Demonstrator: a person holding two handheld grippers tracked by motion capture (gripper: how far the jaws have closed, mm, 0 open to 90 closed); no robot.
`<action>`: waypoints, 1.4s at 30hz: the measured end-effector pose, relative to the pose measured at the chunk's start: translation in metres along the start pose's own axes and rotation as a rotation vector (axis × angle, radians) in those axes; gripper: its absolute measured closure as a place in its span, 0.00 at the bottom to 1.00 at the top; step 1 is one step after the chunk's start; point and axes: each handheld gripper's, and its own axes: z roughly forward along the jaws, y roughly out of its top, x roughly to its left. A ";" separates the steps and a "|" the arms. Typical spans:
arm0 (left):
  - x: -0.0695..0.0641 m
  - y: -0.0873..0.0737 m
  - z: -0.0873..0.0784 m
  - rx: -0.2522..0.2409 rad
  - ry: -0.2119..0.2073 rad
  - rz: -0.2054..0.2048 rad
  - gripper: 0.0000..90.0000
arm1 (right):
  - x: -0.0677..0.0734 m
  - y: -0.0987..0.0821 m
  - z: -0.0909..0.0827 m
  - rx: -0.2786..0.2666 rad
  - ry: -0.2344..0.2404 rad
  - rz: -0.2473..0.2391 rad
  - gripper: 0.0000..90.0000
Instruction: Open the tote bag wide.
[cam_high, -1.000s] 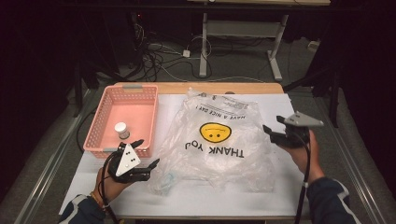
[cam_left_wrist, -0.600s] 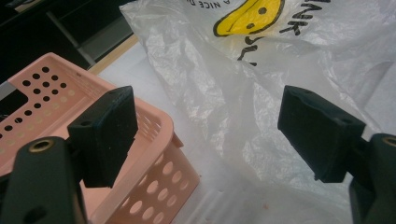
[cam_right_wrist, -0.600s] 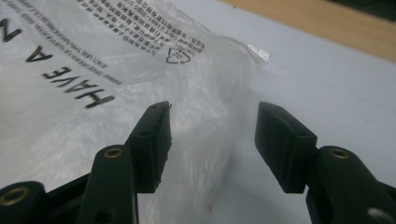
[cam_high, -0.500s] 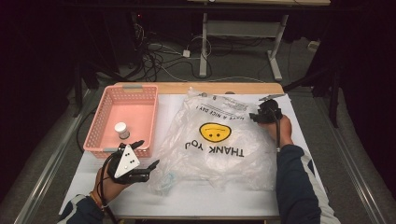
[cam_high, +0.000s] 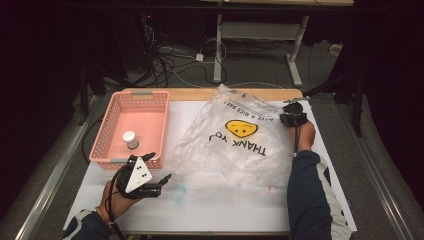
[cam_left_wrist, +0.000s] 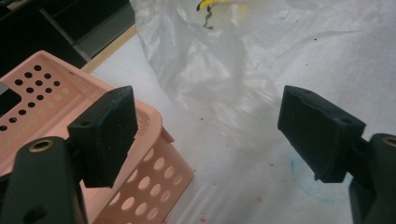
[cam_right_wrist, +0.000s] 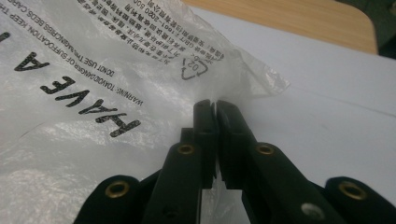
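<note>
A clear plastic bag (cam_high: 235, 145) lies flat on the white table (cam_high: 225, 210), right of a pink basket (cam_high: 131, 128). From the high view its print reads upside down: a yellow smiley face (cam_high: 241, 128), "THANK YOU" in black below it, and "HAVE A NICE DAY!" along the far edge. In the right gripper view the small print reads "WARNING: TO AVOID DANGER OF SUFFOCATION, KEEP TH…", "DO NOT USE TH…", and a recycling triangle marked "02"; lines of finer characters are too small to read. The right gripper (cam_high: 293, 118) sits at the bag's far right corner, its jaws just closed and pressed together on a fold of the plastic. The left gripper (cam_high: 159, 183) rests near the basket's front corner, jaws spread wide, nothing between them. A small white-capped bottle (cam_high: 130, 139) stands in the basket; its label is unreadable.
</note>
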 end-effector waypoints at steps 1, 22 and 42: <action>0.000 0.000 0.000 0.002 -0.001 0.003 0.22 | -0.007 -0.002 -0.003 0.004 0.014 0.025 0.97; 0.005 -0.003 -0.003 0.034 0.042 0.002 0.22 | -0.044 -0.041 -0.079 -0.090 0.126 0.044 0.63; 0.003 -0.003 0.000 0.026 0.036 -0.048 0.23 | 0.151 -0.042 -0.139 -0.163 0.573 -0.560 0.52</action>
